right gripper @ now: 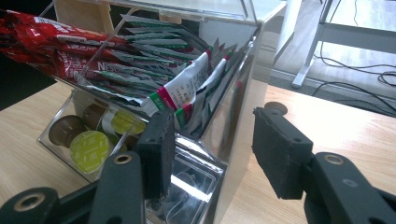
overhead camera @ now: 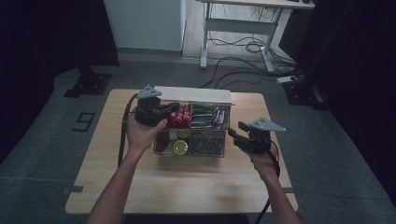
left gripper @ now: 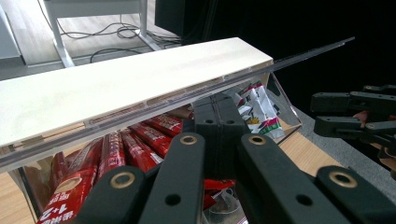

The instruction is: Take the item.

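Note:
A clear plastic organiser box [overhead camera: 223,140] stands mid-table with its white lid [overhead camera: 194,94] raised at the back. It holds red sachets [overhead camera: 180,116], green-and-white sachets [overhead camera: 205,115] and round capsules [overhead camera: 180,147]. My left gripper [overhead camera: 173,109] reaches over the back-left compartment. In the left gripper view its jaws [left gripper: 217,105] are pressed together under the lid [left gripper: 116,88], above the red sachets [left gripper: 140,149], with nothing visible between them. My right gripper [overhead camera: 236,133] is open at the box's right front corner. Its pads [right gripper: 156,154] straddle the clear wall [right gripper: 233,107].
The wooden table [overhead camera: 187,182] has free room in front of the box and to either side. Behind the table, on the floor, stand a white desk frame [overhead camera: 233,28], loose cables [overhead camera: 252,60] and black stand bases [overhead camera: 88,84].

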Available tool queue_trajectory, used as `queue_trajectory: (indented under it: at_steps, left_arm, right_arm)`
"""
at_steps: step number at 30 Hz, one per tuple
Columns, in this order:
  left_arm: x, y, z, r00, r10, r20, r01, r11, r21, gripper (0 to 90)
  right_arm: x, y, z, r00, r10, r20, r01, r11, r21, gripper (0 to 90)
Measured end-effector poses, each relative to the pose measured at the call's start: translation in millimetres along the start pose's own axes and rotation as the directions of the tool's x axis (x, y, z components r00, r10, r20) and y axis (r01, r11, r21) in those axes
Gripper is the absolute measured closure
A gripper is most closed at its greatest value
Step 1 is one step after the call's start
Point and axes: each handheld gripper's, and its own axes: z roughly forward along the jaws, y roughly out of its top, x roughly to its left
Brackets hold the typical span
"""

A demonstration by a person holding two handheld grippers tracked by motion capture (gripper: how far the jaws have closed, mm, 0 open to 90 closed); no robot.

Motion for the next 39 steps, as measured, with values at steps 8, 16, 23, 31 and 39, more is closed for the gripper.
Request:
queue_trajectory:
  at_steps: [8,16,23,31,39]
  left_arm:
    - [0.1,0.0,0.0,1.0,0.001,0.0,-0.001,1.0,0.001,90.0]
    - [0.6,0.3,0.1,1.0,0.001,0.004,-0.001,1.0,0.001,90.0]
    - [1.5,-0.6,-0.5,1.0,-0.003,0.009,0.003,1.0,-0.004,90.0]
    - [1.7,-0.9,-0.5,0.9999,-0.003,0.011,0.003,1.0,-0.005,90.0]
    - [2.1,-1.2,-0.7,0.9999,-0.004,0.012,0.004,1.0,-0.007,90.0]
  right_arm:
    - [2.6,5.9,9.7,1.0,-0.006,-0.005,0.006,1.0,0.008,49.8]
    - [4.0,11.8,19.1,0.9999,-0.016,0.002,0.016,1.0,0.005,50.7]
    - [11.5,19.8,25.9,0.9995,-0.031,-0.001,0.031,1.0,-0.005,51.5]
    - [17.2,24.4,34.9,0.9992,-0.038,-0.011,0.038,0.999,0.0,53.3]
    - [16.9,25.3,46.0,0.9994,-0.026,-0.02,0.027,1.0,0.015,54.7]
